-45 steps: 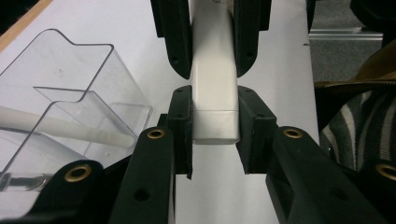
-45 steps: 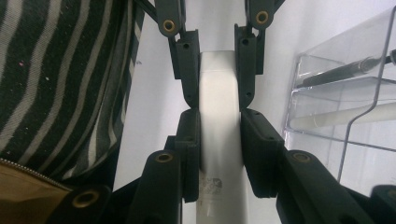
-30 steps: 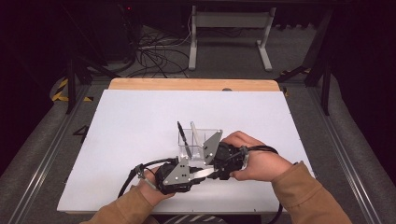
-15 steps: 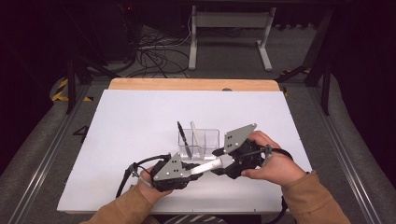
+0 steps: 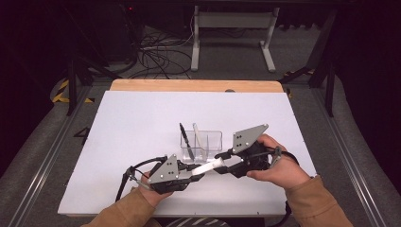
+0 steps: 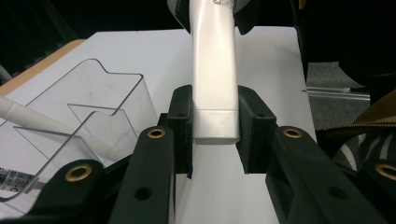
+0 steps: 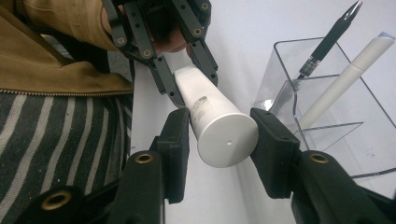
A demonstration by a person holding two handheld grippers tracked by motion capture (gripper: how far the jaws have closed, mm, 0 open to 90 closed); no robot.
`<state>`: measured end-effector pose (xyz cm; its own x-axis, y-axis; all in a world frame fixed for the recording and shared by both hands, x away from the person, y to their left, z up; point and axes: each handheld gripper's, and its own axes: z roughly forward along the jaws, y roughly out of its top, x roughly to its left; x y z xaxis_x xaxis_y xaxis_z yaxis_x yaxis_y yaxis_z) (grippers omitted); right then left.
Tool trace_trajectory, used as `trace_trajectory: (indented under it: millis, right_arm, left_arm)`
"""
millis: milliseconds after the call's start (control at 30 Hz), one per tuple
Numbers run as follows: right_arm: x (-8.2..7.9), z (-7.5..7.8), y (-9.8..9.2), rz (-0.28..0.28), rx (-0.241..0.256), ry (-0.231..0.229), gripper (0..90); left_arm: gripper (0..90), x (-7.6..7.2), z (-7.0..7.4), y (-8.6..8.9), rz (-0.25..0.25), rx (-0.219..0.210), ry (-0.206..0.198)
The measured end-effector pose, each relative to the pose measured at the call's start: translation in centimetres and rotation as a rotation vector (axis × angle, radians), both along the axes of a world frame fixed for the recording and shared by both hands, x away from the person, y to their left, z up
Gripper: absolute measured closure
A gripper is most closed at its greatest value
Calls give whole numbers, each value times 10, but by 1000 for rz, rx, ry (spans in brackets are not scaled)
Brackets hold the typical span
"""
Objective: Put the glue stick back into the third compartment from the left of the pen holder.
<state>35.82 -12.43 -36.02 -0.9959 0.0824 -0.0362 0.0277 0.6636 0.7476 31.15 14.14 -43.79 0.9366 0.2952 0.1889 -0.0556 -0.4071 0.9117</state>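
A white tube [image 5: 208,166] hangs just above the table near its front edge, held between both grippers. My left gripper [image 5: 197,175] is shut on the tube's flat crimped end [image 6: 214,116]. My right gripper [image 5: 223,163] is shut on its round capped end [image 7: 227,138]. In the right gripper view, the left gripper [image 7: 187,77] clamps the far end of the tube [image 7: 205,109]. Just behind the tube, a clear plastic holder [image 5: 213,138] stands with a black pen [image 5: 186,140] and a white pen [image 5: 198,138] leaning in it.
The white tabletop [image 5: 142,123] has open room on the left, right and back. A wooden strip [image 5: 189,85] runs along its far edge. The holder [image 7: 327,121] stands close beside my right gripper [image 7: 224,135], and its wall [image 6: 93,100] is to the left of my left gripper [image 6: 215,119].
The right gripper has drawn away to the right and the left one has shifted slightly left. More of the white tube now shows between them.
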Motion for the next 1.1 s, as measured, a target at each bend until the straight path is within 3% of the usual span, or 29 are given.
trace_trajectory:
  millis: [267,500,633,900,1100]
  right_arm:
    - [0,5,2,48,-32,2,648]
    - [-4,12,7,68,-72,-17,653]
    - [-5,19,8,68,-75,-28,653]
    - [0,32,10,1,-131,-73,653]
    - [6,38,9,-46,-162,-92,652]
  left_arm:
    - [688,0,-4,0,4,2,-43]
    - [678,-2,-4,0,15,-1,-38]
    - [553,-2,-2,3,55,-7,-33]
    - [404,-7,0,21,114,-44,-10]
    - [321,-11,2,41,195,-71,-15]
